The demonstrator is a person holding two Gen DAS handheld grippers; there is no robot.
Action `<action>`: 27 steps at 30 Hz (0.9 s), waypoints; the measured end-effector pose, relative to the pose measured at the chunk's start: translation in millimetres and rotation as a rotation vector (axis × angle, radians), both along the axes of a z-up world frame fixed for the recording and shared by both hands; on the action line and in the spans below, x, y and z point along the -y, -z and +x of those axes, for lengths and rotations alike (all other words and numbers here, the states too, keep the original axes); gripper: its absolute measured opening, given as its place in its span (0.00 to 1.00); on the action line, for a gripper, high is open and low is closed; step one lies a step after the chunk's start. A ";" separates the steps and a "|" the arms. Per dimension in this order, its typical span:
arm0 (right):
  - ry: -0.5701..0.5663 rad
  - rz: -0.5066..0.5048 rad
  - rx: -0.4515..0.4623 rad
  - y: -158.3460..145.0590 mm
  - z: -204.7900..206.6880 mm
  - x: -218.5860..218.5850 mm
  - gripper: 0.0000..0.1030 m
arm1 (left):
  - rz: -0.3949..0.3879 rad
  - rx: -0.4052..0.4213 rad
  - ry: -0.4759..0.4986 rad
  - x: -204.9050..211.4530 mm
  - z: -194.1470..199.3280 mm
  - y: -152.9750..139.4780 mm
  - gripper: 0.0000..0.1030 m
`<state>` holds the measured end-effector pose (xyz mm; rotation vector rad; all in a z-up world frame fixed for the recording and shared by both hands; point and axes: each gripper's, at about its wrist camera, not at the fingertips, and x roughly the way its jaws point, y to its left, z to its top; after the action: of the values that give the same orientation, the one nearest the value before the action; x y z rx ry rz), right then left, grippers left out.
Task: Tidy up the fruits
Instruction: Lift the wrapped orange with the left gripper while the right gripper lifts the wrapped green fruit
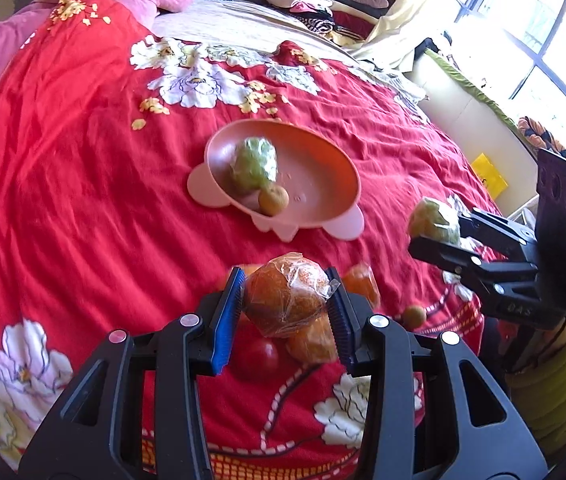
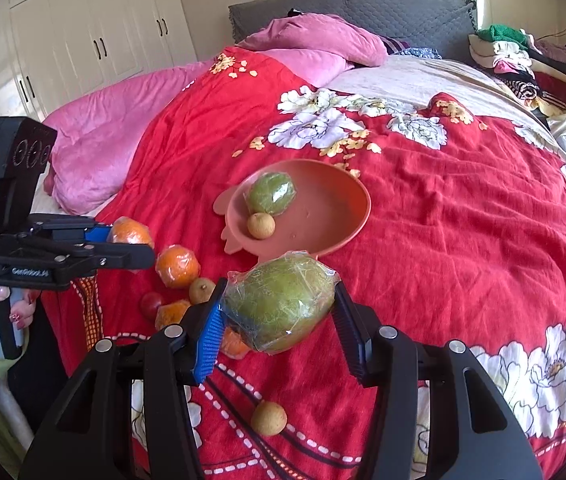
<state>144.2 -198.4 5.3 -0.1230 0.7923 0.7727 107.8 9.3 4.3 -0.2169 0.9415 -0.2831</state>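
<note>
Both grippers carry wrapped fruit above the red flowered bedspread [image 1: 63, 200].

The left gripper [image 1: 283, 304] has its jaws clenched on an orange fruit in clear plastic film [image 1: 287, 296]; the right gripper [image 2: 279, 312] grasps a green film-wrapped fruit [image 2: 279, 304]. The film looks slippery, so either fruit may slide out before the pink shallow plastic bowl [image 1: 323, 184]. Only the right view shows a small tan round fruit [image 2: 269, 418] near the bed edge.
</note>
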 end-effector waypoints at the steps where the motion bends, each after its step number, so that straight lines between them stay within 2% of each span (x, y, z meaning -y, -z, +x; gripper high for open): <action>1: 0.001 0.001 0.001 -0.2 0.8 0.3 0.48 | 0.001 0.002 -0.001 -0.2 2.9 -0.4 0.32; 12: 0.004 0.008 0.012 -4.0 16.9 -5.2 0.47 | 0.029 -0.001 0.003 -2.1 44.3 0.2 0.32; 27: 0.001 0.009 0.009 0.2 32.6 -16.2 0.48 | 0.066 -0.035 0.017 0.9 82.9 16.3 0.32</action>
<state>176.9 -182.3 5.1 -0.1174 0.7798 0.7739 190.7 8.3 -12.1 -0.1537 0.9866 -0.2644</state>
